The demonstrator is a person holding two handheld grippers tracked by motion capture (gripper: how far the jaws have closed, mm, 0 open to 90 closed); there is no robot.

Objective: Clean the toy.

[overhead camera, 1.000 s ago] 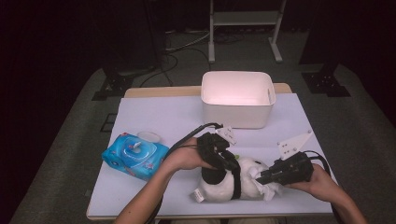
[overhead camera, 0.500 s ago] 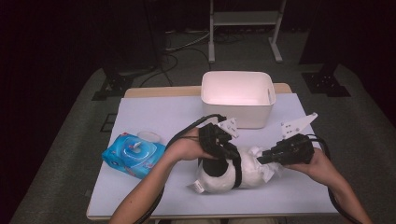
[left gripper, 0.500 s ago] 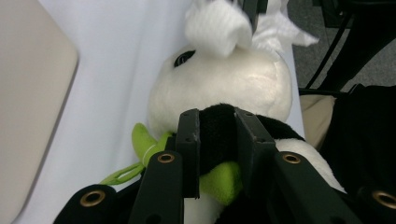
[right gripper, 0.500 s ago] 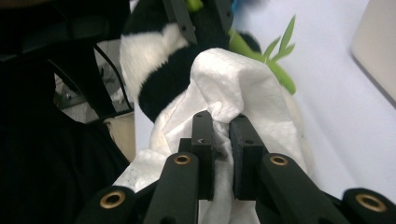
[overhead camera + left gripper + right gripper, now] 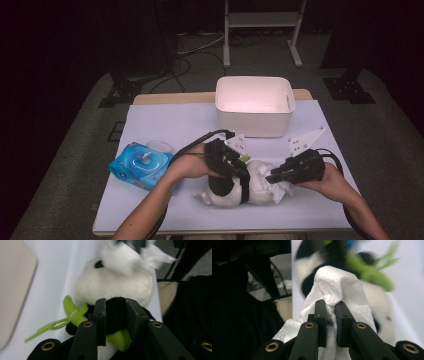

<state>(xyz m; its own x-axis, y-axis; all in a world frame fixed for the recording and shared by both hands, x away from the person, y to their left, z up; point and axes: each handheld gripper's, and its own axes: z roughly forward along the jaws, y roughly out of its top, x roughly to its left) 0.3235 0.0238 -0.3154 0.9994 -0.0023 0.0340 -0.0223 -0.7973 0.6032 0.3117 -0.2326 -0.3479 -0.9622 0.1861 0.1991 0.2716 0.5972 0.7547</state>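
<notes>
Since a second ago my right gripper has drifted farther from me, jaws pinching a white wipe against the panda plush, left gripper clamping its black limb near table's middle, gripper view revealing green bamboo.

Black-and-white plush panda toy: middle hidden under the left gripper in high view, head blurred in both gripper views. Crumpled white wet wipe cut off at bottom edge, its contact with the panda unclear.
</notes>
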